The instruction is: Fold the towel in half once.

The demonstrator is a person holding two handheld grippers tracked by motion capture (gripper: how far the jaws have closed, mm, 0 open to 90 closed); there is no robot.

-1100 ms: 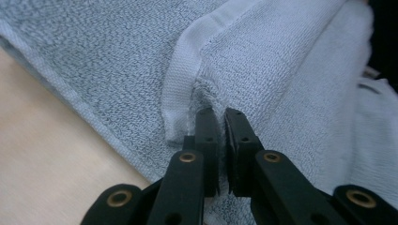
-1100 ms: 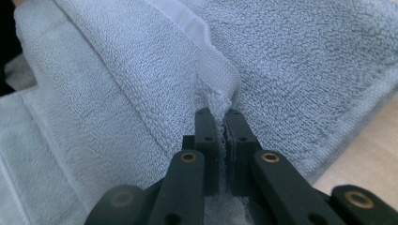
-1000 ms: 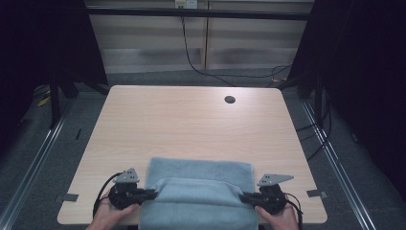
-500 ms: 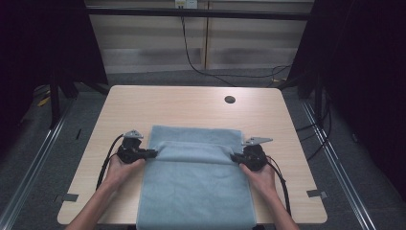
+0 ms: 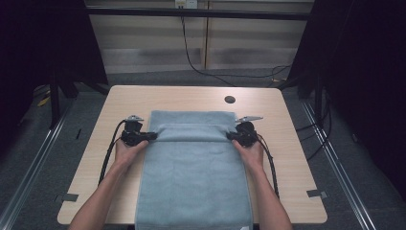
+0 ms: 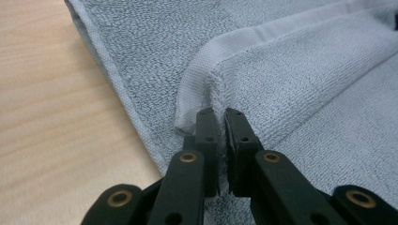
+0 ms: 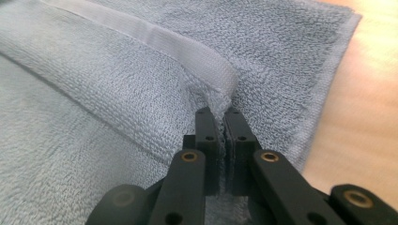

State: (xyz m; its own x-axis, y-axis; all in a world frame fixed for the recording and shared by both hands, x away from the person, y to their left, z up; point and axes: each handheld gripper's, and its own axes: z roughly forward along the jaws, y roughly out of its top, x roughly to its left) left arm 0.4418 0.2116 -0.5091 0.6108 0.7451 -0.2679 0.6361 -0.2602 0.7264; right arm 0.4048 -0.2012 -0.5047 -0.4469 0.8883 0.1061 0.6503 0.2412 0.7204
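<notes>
Terry cloth: a pale blue towel (image 5: 194, 167) lay lengthwise down the middle of the surface (image 5: 297, 158), its near end hanging over the near edge.
Fold: the carried hem lay doubled over the towel's far part, with a strip of the lower layer showing beyond it.
Left hand-held gripper (image 5: 149, 136): at the towel's left edge, jaws clamped together on the hem corner, as the left gripper view (image 6: 217, 115) showed.
Right hand-held gripper (image 5: 231, 136): at the right edge, level with the left, jaws pinched on the opposite corner (image 7: 217, 112).
Change: a second before, both grippers held the hem close to the near edge; half a second before, they had carried it to mid-surface; now it sat farther away again.
Meaning: this looked like a lengthwise fold in progress, the hem being drawn toward the far edge.
Remaining: the hem had not reached the far edge and both corners were unreleased.
Elsewhere: a dark round hole (image 5: 230, 99) sat beyond the towel, apart from it.
</notes>
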